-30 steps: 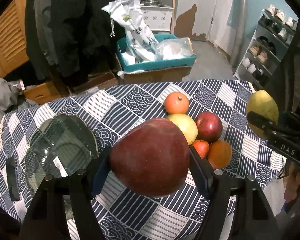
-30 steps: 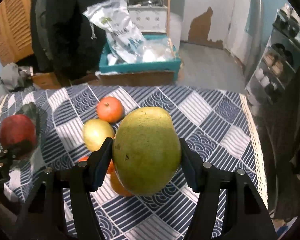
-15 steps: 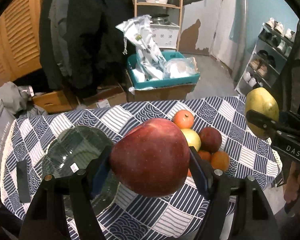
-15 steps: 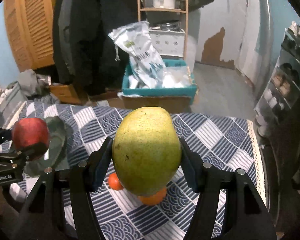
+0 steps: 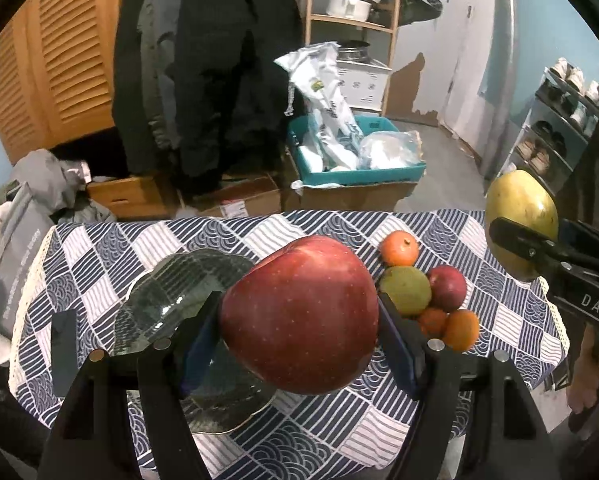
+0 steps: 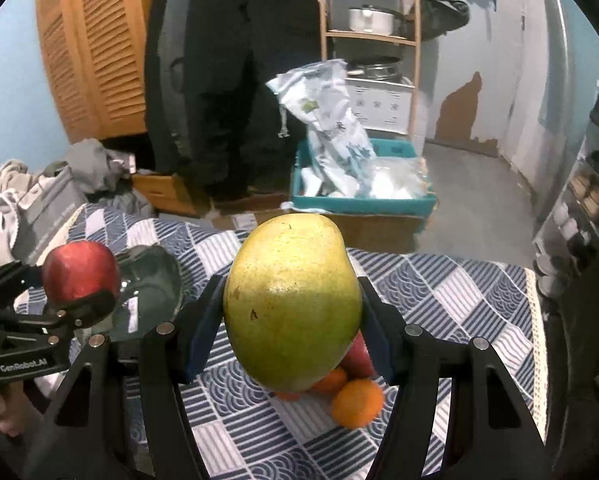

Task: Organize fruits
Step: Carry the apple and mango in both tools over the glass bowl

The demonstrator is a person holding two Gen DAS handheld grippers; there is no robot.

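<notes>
The left gripper (image 5: 299, 316) is clamped on a red apple (image 5: 299, 314), which fills the gap between its fingers and is held in the air above the table (image 5: 99, 248), over the right edge of a glass plate (image 5: 171, 300). The right gripper (image 6: 291, 308) grips a yellow-green mango (image 6: 293, 300) the same way, upright, above the fruit pile (image 5: 427, 292).

The pile lies right of the plate: an orange (image 5: 399, 247) at the back, a green fruit (image 5: 405, 290) touching a small red apple (image 5: 447, 288), and two more oranges in front. In the right view the mango hides most of it.

A blue-and-white patterned cloth covers the table. Beyond it on the floor are cardboard boxes, a teal crate (image 5: 359, 176) with plastic bags, dark coats, a wooden shelf (image 5: 351, 20) and louvred doors. A dark flat object (image 5: 63, 344) near the left edge of the table is hard to make out.
</notes>
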